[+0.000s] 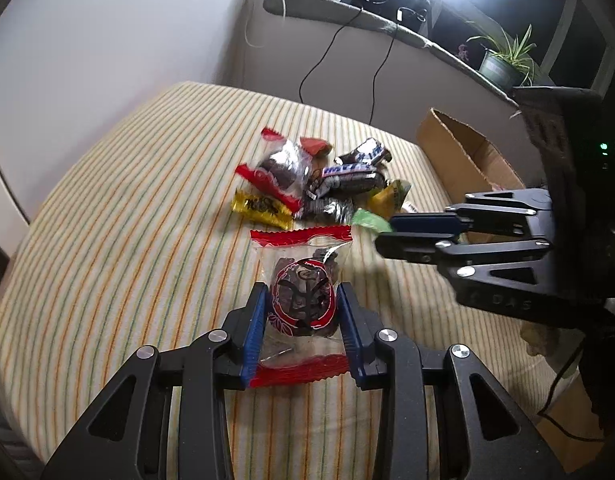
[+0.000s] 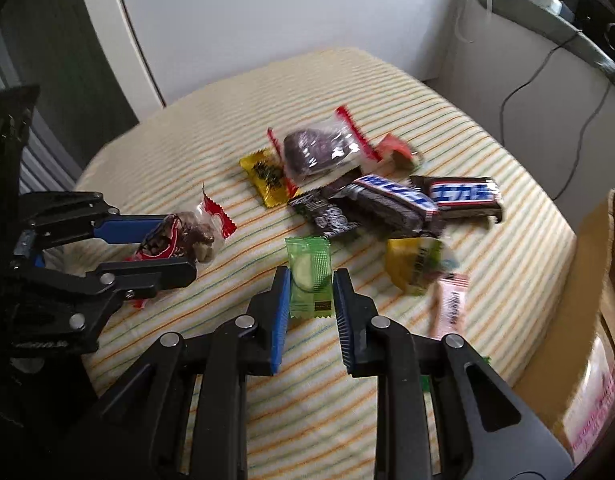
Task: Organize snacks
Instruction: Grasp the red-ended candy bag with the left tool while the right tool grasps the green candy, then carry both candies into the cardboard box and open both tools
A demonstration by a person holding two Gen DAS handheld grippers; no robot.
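My left gripper (image 1: 301, 312) has its fingers closed onto a clear red-edged packet (image 1: 301, 300) of dark pieces, gripping it across the middle. The right wrist view shows this packet (image 2: 179, 236) held off the striped cloth (image 2: 347, 392).

My right gripper (image 2: 310, 308) has its jaws narrowed around a green packet (image 2: 309, 276). Whether the pads actually press it, I cannot tell.

The remaining snacks lie in a loose pile (image 1: 319, 184) mid-cloth: dark bars, a yellow sweet and another clear packet. A cardboard box (image 1: 467, 160) stands to my right.

My judgement on handling: both packets are light, with thin, slippery film that crumples. The contents of the left one look brittle, so I would keep the squeeze modest. Best hold is across the filled body, as now, not the sealed edge. The green packet is flat and may slide between the pads, so I would take it square at the centre.
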